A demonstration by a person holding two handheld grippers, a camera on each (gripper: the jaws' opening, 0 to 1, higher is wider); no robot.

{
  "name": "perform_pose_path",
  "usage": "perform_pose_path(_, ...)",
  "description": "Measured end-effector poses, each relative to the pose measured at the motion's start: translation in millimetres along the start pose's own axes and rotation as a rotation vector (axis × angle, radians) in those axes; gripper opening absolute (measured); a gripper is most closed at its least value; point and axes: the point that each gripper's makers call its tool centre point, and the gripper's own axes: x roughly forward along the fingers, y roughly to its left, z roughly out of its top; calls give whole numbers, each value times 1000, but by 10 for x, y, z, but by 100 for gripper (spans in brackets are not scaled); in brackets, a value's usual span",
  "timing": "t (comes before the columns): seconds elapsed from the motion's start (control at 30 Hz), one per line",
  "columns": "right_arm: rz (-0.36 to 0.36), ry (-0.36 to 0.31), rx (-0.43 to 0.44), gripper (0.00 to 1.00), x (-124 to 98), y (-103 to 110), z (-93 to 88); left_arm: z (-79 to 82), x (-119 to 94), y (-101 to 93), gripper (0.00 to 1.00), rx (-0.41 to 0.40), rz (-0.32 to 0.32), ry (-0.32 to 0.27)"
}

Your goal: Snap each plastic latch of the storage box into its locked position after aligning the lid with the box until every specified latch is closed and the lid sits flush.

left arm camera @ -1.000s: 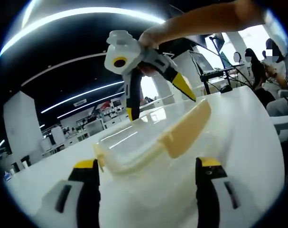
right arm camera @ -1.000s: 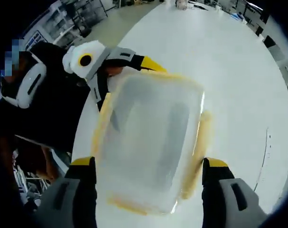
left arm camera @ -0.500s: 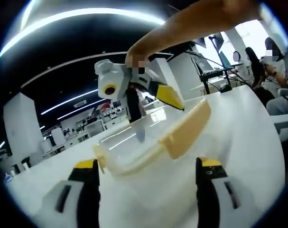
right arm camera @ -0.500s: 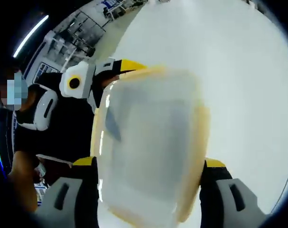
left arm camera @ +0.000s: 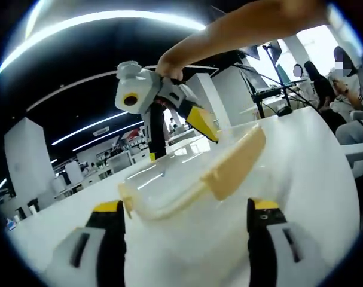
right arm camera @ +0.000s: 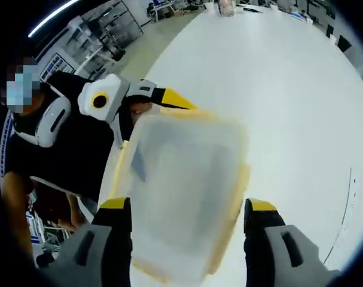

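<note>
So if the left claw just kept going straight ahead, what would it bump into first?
Most likely the storage box: its yellowish latch lies just ahead of the open left claw, though depth is hard to judge.

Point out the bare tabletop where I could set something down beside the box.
In the right gripper view, the white table lies bare beyond and right of the translucent yellow-latched storage box. It is crowded on the box's left, where the left gripper and the person crowd the table's edge.

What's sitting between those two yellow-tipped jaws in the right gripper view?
The clear storage box with its yellow-edged lid, lying on the white table.
</note>
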Motion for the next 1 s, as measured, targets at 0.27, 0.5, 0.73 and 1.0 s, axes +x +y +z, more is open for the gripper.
perform_pose_path(0.27,-12,35,19,71,-16,-69,25,-10,-29,-1,82,-3,4,4)
perform_pose_path(0.5,13,62,49,71,55,-22,34,-12,-35,1,81,-10,6,2)
perform_pose_path(0.73,32,77,73,71,57,-45,31,-12,-27,0,79,-19,9,15)
perform_pose_path(1.0,31,35,107,75,42,-94,53,9,-12,-9,76,-41,8,11)
